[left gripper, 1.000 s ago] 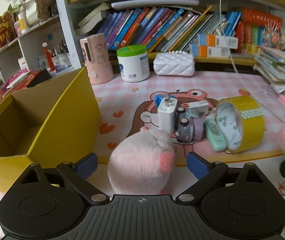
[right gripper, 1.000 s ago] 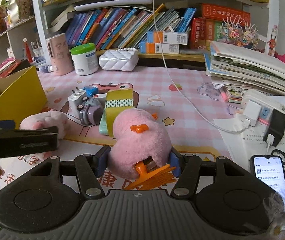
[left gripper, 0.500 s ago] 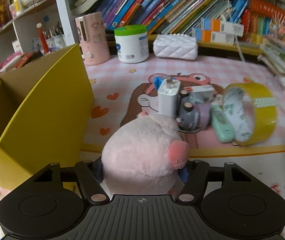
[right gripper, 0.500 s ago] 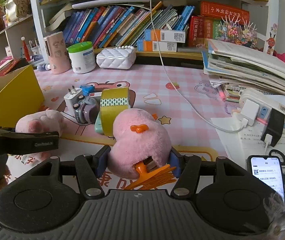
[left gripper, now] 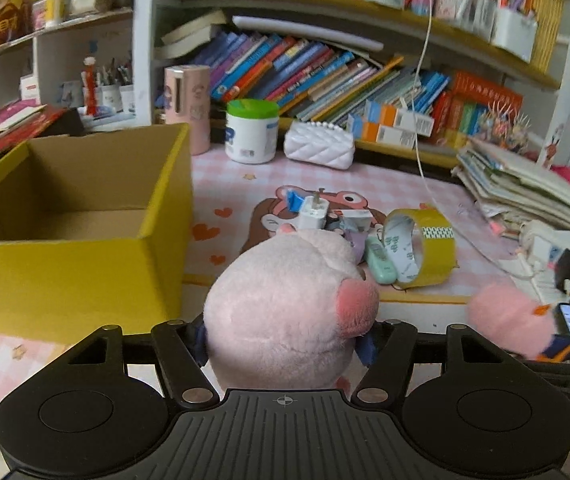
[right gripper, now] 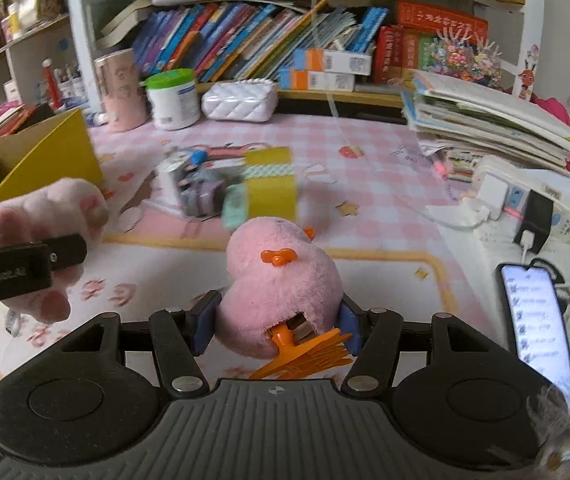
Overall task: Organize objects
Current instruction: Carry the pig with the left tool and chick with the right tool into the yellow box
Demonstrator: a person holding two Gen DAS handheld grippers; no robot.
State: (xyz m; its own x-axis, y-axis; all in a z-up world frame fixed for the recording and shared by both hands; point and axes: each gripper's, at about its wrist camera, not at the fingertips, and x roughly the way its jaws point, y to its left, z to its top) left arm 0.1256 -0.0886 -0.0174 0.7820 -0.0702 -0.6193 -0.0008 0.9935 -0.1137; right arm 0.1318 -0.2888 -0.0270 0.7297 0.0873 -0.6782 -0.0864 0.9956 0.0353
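Note:
My left gripper [left gripper: 285, 344] is shut on a pale pink plush pig [left gripper: 289, 312] and holds it above the table, beside the open yellow cardboard box [left gripper: 85, 236]. My right gripper [right gripper: 277, 332] is shut on a pink plush duck with orange feet [right gripper: 281, 284], also off the table. The pig shows in the right wrist view [right gripper: 41, 220] at the left, the duck in the left wrist view [left gripper: 509, 324] at the right. A yellow tape roll [left gripper: 421, 248], a white charger [left gripper: 312, 212], a mint remote [left gripper: 381, 266] and small items lie on the mat.
A bookshelf with books, a pink bottle [left gripper: 187, 108], a white jar with a green lid [left gripper: 252, 130] and a white quilted purse [left gripper: 319, 148] stand at the back. A stack of papers [right gripper: 485, 116], a power strip [right gripper: 525, 200] and a phone [right gripper: 537, 320] lie at the right.
My left gripper closed on the pig and lifted it. The right gripper rose with the duck. Both views now look down from higher.

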